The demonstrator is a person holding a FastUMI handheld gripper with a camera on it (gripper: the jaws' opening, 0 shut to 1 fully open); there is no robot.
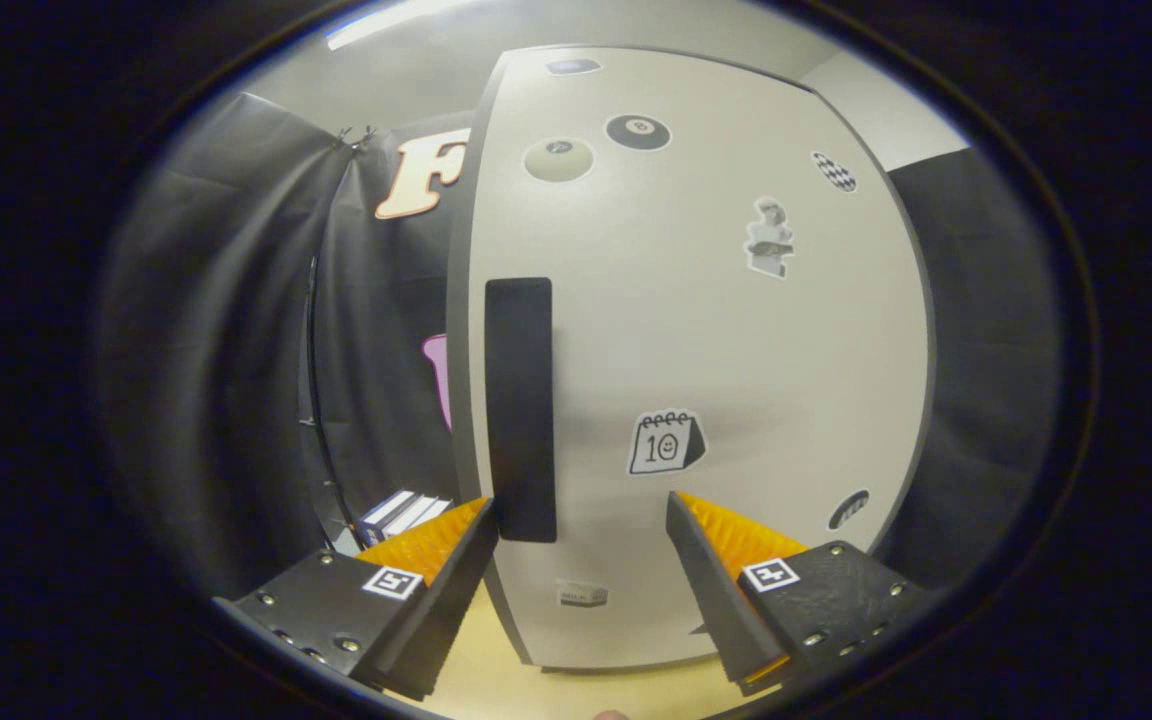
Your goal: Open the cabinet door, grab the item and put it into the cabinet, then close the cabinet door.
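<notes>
Facing the cabinet door (716,350), the gripper (576,520) has its fingers spread wide and they pinch nothing. Just ahead of the left fingertip, at about 12 o'clock from it, stands the dark upright handle (520,410); its lower end sits beside the tip, but I cannot tell if they touch. The right finger (726,560) is well apart from the handle, at 3 o'clock from it. The door is pale and looks closed, with several stickers on it: a calendar sticker (667,441) between the fingers and beyond them, two ball stickers (596,148) at 12 o'clock, a small figure sticker (769,238) at 1 o'clock. At 9 o'clock from the left finger, some boxes (401,514) lie by the black cloth wall (236,350). Below the fingers a light wooden surface (476,680) carries the cabinet
</notes>
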